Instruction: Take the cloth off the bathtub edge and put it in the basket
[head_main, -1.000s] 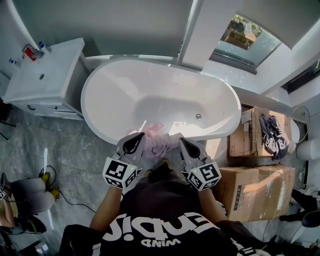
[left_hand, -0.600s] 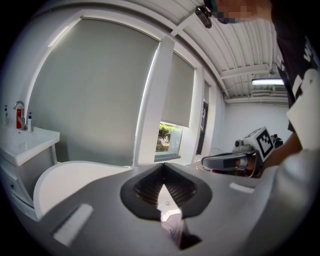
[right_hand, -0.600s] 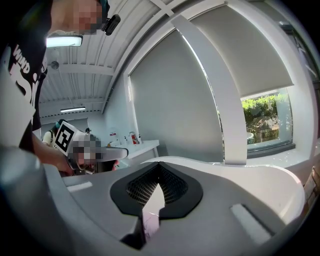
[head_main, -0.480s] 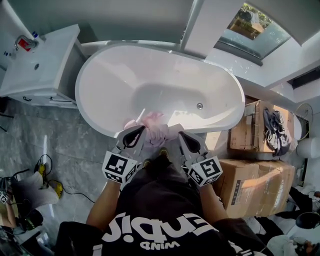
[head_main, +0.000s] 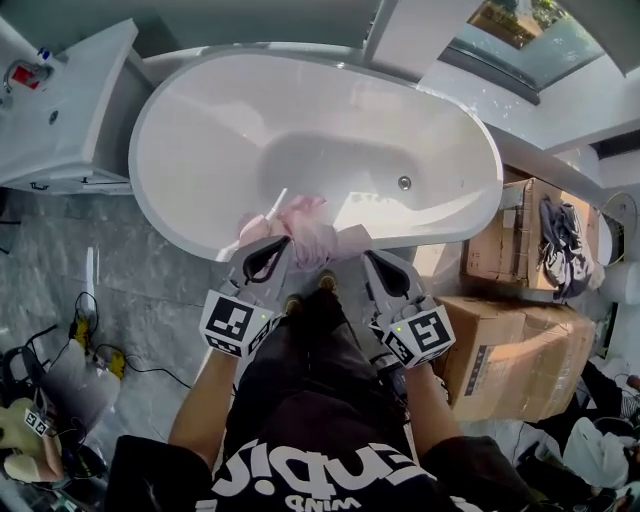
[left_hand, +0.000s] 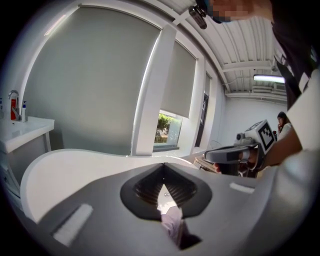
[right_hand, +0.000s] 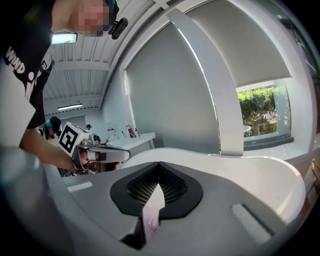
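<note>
The pink cloth (head_main: 305, 232) lay bunched up on the near edge of the white bathtub (head_main: 150, 200), right in front of the person. The left gripper (head_main: 280, 248) had its fingers (left_hand: 142, 187) pressed together, pinching a bit of the cloth. The right gripper (head_main: 370, 262) pinched the cloth too, on the other side. The two grippers were close beside each other. Brown boxes (head_main: 510, 345) stood to the right of the tub.
</note>
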